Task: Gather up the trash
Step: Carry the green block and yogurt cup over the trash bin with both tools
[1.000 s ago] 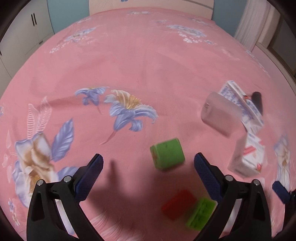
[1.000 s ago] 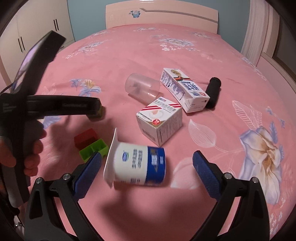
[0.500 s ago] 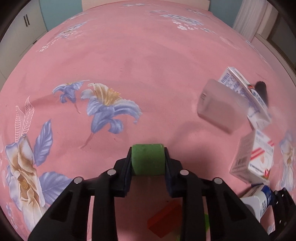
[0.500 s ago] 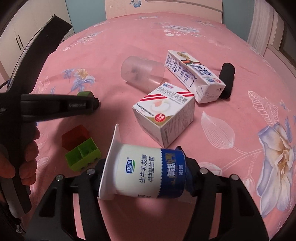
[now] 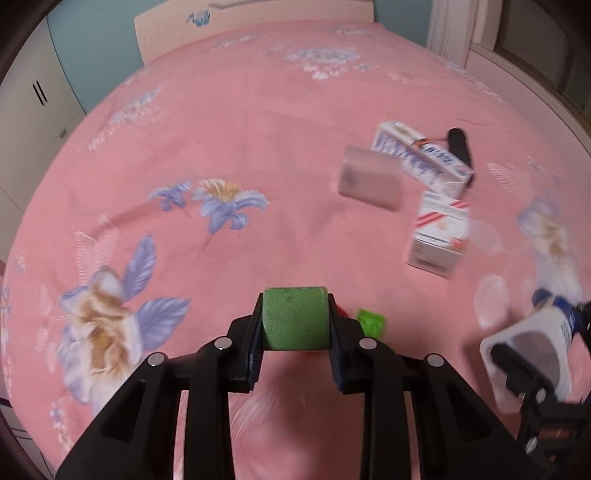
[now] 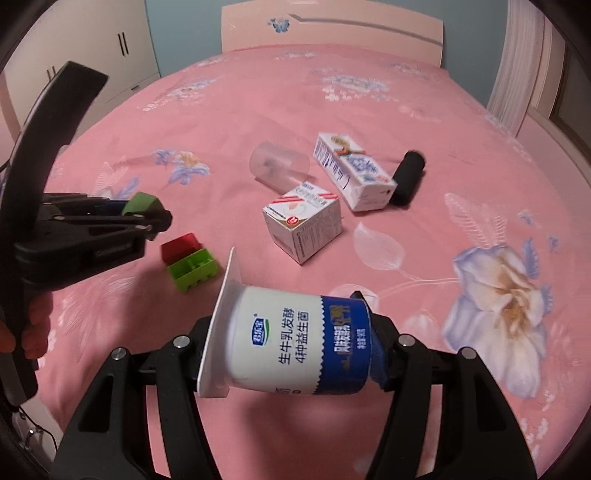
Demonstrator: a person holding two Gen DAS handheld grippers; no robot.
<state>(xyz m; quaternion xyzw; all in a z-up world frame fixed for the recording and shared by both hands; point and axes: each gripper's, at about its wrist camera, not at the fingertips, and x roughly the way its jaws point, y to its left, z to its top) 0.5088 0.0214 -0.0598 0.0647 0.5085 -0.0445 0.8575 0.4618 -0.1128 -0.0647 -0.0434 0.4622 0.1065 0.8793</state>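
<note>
My left gripper (image 5: 294,328) is shut on a green block (image 5: 294,318) and holds it above the pink bedspread; it also shows in the right wrist view (image 6: 142,206). My right gripper (image 6: 295,354) is shut on a white and blue yogurt cup (image 6: 291,349), lifted and lying sideways; the cup also shows in the left wrist view (image 5: 535,350). On the bed lie a clear plastic cup (image 6: 279,167), a small white carton with red stripes (image 6: 303,221), a long white and blue carton (image 6: 352,171) and a black cylinder (image 6: 408,177).
A red block (image 6: 181,245) and a bright green brick (image 6: 192,268) lie together on the bedspread (image 6: 258,96) below my left gripper. The headboard (image 6: 332,35) stands at the far end, white cupboards (image 6: 122,48) to the left, a curtain (image 6: 521,66) to the right.
Both grippers were open a second ago; each closed on its object, the left on the green block, the right on the yogurt cup, and both have since lifted off the bed.
</note>
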